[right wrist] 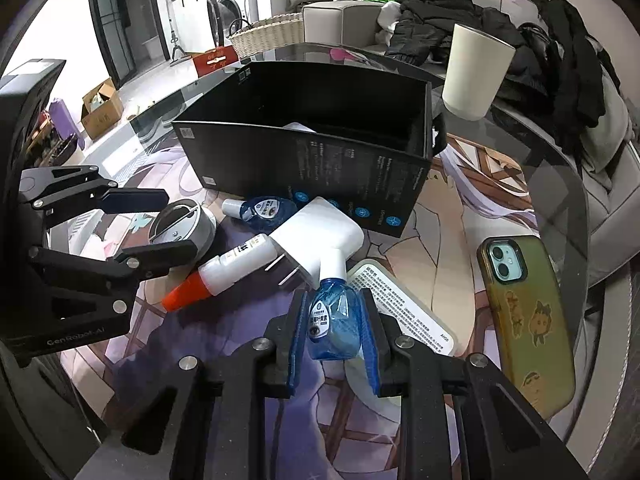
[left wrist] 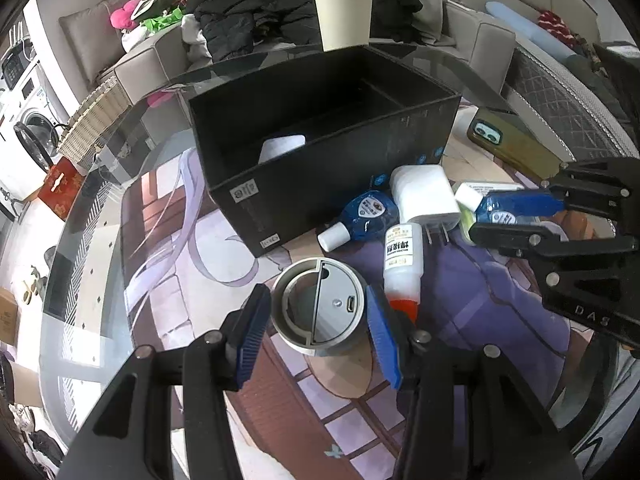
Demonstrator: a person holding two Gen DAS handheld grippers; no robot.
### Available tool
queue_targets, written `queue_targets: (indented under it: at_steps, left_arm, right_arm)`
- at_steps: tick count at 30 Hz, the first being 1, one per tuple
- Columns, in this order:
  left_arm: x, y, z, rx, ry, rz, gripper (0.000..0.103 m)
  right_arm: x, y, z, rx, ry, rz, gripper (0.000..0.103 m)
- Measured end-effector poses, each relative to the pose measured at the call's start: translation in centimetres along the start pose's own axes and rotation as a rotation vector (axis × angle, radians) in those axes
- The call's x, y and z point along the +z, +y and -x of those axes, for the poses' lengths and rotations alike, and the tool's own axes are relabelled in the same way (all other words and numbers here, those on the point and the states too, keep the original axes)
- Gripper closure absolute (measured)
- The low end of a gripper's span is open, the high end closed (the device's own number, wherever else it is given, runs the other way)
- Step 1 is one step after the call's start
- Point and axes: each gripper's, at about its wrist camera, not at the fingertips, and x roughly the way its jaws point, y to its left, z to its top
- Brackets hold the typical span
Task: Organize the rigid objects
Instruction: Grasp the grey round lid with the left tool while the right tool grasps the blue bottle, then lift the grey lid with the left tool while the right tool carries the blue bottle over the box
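Note:
A black open box (left wrist: 332, 168) stands on the table; it also shows in the right wrist view (right wrist: 312, 160), with a white object (left wrist: 282, 146) inside. My left gripper (left wrist: 318, 328) is open around a grey cylinder (left wrist: 318, 306), its pads not clearly touching; the cylinder also shows in the right wrist view (right wrist: 182, 230). My right gripper (right wrist: 333, 336) is shut on a blue bottle (right wrist: 332, 320) with a white cap, seen too in the left wrist view (left wrist: 508, 204). A second blue bottle (left wrist: 360, 216), a white charger (left wrist: 424, 196) and a white glue bottle with an orange tip (left wrist: 402, 264) lie between them.
A phone in a yellow-green case (right wrist: 524, 320) lies at the right, with a white card (right wrist: 404, 308) beside it. A cream cup (right wrist: 474, 72) stands behind the box. A wicker basket (right wrist: 268, 34) and a sofa with dark clothes (right wrist: 440, 12) lie beyond the glass table's edge.

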Motion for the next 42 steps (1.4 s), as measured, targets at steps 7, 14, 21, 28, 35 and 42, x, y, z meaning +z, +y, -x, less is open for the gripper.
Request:
queue_targets:
  at_steps: [7, 14, 21, 28, 35, 42]
  left_arm:
    - [0.6, -0.1, 3.8, 0.033, -0.176, -0.015, 0.055]
    - [0.6, 0.1, 9.9, 0.092, -0.471, -0.024, 0.055]
    - [-1.4, 1.3, 16.0, 0.156, -0.783, 0.015, 0.055]
    - [-0.9, 2.1, 15.5, 0.127, -0.747, 0.048, 0.055]
    - [1.6, 2.9, 14.9, 0.137, -0.774, 0.107, 0.055]
    - [5.4, 4.7, 13.9, 0.127, -0.79, 0.174, 0.055]
  right_arm:
    - [0.4, 0.4, 2.5, -0.006, -0.104, 0.006, 0.079]
    - [0.5, 2.2, 9.2, -0.034, -0.43, 0.016, 0.079]
    - [-2.2, 5.4, 16.4, -0.063, -0.795, 0.08, 0.079]
    - [-1.5, 5.6, 17.0, -0.049, -0.796, 0.06, 0.079]
    - [0.6, 4.7, 17.1, -0.068, -0.84, 0.007, 0.079]
    - [5.5, 3.7, 15.8, -0.108, -0.861, -0.049, 0.079]
